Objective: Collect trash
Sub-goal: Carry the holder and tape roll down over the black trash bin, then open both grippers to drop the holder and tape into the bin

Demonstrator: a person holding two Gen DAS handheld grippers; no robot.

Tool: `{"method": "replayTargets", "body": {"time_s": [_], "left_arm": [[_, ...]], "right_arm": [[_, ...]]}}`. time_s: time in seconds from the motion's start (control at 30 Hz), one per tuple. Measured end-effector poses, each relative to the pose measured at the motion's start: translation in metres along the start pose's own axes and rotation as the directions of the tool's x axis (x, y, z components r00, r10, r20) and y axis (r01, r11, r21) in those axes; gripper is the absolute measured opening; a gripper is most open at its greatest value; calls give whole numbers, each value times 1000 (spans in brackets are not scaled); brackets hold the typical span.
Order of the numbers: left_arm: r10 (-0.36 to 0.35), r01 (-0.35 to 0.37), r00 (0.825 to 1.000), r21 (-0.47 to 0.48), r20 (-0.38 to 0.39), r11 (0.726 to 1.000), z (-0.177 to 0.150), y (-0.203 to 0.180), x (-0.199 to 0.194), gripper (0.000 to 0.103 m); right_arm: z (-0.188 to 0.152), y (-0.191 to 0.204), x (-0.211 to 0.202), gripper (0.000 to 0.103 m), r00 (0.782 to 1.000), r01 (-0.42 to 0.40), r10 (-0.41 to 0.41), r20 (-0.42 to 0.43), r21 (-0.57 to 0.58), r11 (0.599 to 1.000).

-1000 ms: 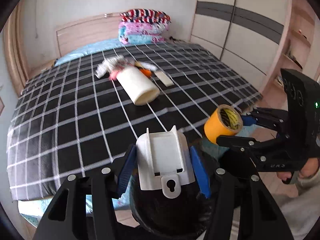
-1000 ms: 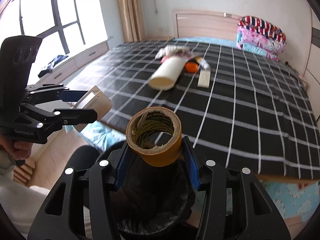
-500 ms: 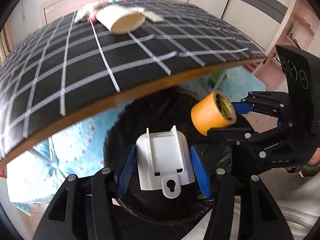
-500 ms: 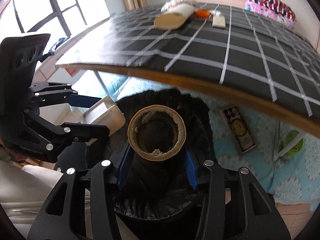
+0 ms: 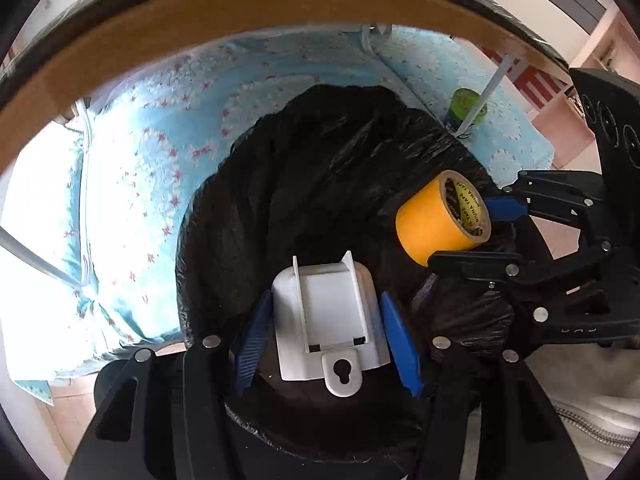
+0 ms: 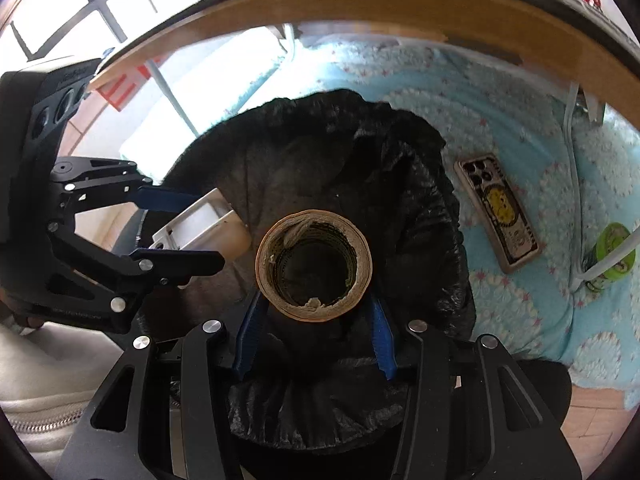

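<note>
Your left claw (image 5: 326, 330) grips a white plastic bracket (image 5: 328, 320), long axis along the fingers, keyhole tab toward the camera. Your right claw (image 6: 314, 316) is clamped on a roll of orange tape (image 6: 314, 265), its core pointing straight ahead along the fingers. Both hang over the mouth of a black-lined trash bin (image 5: 320, 168). Behind the bin: blue star-print bedding (image 5: 140, 152) under a wooden bed edge (image 5: 240, 4). A phone (image 6: 498, 218) lies on the bedding. Core print on the tape reads "TAPE".

Both my wrist cameras look steeply down, close above the black bin bag (image 5: 320, 168) at frame centre; each catches the other hand-held gripper (image 5: 460, 236) sideways.
</note>
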State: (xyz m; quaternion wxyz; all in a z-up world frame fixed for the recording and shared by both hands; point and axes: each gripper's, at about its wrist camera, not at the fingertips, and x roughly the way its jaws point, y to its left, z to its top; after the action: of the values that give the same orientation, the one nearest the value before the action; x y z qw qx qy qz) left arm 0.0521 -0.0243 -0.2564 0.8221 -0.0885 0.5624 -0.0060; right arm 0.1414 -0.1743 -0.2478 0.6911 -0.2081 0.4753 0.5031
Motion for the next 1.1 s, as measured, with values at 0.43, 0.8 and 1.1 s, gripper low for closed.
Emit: {"method": "replayTargets", "body": {"time_s": [0.43,0.8,1.1], "left_arm": [[-27,27,1000,-39,-5,999,4,7,1,65],[-22,25,997,-36,68,999,5,12,-35,65],[-17,18,983,-2,185,1000,7,6,-89,65]], "right_arm": [[3,-5,13,60,999,10,-10,-32,25,1000],[7,-11,-6,60,999,18,-19,28,32,999],[14,-5,-43,60,992,39,-40,117,12,999]]}}
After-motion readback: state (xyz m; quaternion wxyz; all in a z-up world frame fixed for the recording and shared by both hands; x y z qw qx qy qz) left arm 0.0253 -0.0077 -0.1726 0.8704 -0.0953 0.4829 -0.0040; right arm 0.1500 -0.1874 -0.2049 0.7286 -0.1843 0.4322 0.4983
